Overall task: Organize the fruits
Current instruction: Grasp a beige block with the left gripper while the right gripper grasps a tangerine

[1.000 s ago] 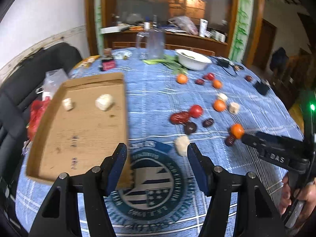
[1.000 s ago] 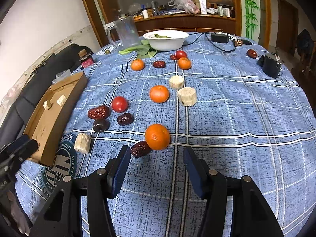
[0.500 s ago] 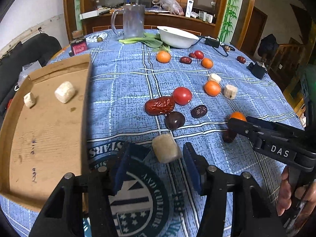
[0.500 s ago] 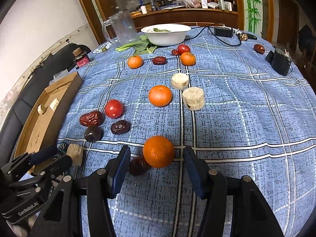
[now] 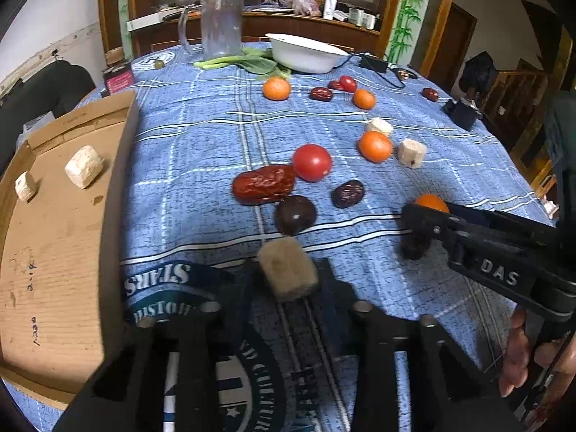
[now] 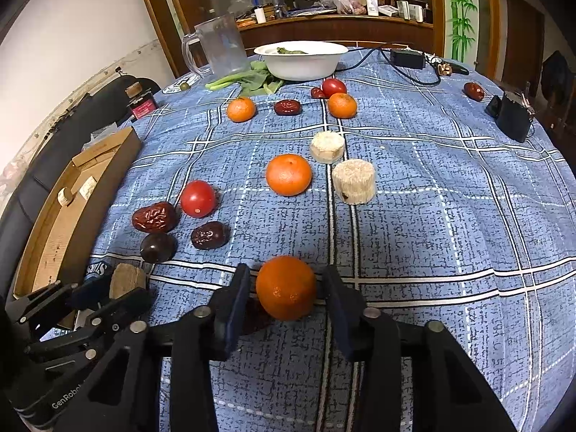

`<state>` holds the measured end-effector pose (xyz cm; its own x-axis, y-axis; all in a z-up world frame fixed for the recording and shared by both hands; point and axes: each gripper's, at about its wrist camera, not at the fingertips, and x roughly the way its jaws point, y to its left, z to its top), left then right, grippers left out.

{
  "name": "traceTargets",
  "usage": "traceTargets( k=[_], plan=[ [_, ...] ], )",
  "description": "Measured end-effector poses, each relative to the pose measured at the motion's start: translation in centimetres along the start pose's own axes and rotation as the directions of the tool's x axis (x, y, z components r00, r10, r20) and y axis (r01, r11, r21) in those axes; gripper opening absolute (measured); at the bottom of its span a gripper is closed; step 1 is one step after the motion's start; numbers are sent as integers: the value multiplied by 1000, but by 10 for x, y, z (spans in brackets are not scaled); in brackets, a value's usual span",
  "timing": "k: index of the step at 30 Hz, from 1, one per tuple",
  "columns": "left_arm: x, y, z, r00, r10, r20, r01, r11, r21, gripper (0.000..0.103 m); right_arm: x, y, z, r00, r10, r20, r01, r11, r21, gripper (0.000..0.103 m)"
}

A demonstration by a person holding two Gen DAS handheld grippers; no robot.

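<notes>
My left gripper [image 5: 286,280] is shut on a beige cut chunk [image 5: 288,273] low over the blue checked cloth; it also shows in the right wrist view [image 6: 126,280]. My right gripper [image 6: 286,297] has closed onto an orange mandarin [image 6: 286,287], both pads touching it; a dark date lies half hidden behind its left finger. Loose on the cloth are a tomato [image 6: 198,198], red dates [image 6: 154,217], a dark fruit [image 6: 157,247], more mandarins [image 6: 288,174] and beige chunks [image 6: 353,181]. A cardboard tray [image 5: 54,252] on the left holds two beige chunks [image 5: 83,166].
At the table's far side stand a white bowl [image 6: 301,58], a plastic jug [image 6: 220,44], green leaves [image 6: 252,79] and a cable with an adapter [image 6: 406,58]. A black device [image 6: 513,116] sits at the right edge. A dark sofa lies beyond the tray.
My left gripper moved forward and closed on the beige chunk. My right gripper advanced around the near mandarin and closed on it.
</notes>
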<state>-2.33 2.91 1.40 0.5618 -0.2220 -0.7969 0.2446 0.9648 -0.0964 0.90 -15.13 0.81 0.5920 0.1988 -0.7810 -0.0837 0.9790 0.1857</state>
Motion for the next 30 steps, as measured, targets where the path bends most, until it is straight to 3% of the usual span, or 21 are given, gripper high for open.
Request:
traceTargets(
  k=[2,20,30],
  plan=[
    [0,-1,0,1000,6,5,-6,1000,4,30,0,-1,0,1000,1,2,-1,1000,2,34],
    [-42,3,-2,995,34,90,-32,999,-25,30,-17,1,-1,999,0,38,0,1000,5,33],
    [-75,28,-5,987,65,147,-53,995,-82,30,-40,24,-2,997,9,73,-6,999,-40,33]
  ],
)
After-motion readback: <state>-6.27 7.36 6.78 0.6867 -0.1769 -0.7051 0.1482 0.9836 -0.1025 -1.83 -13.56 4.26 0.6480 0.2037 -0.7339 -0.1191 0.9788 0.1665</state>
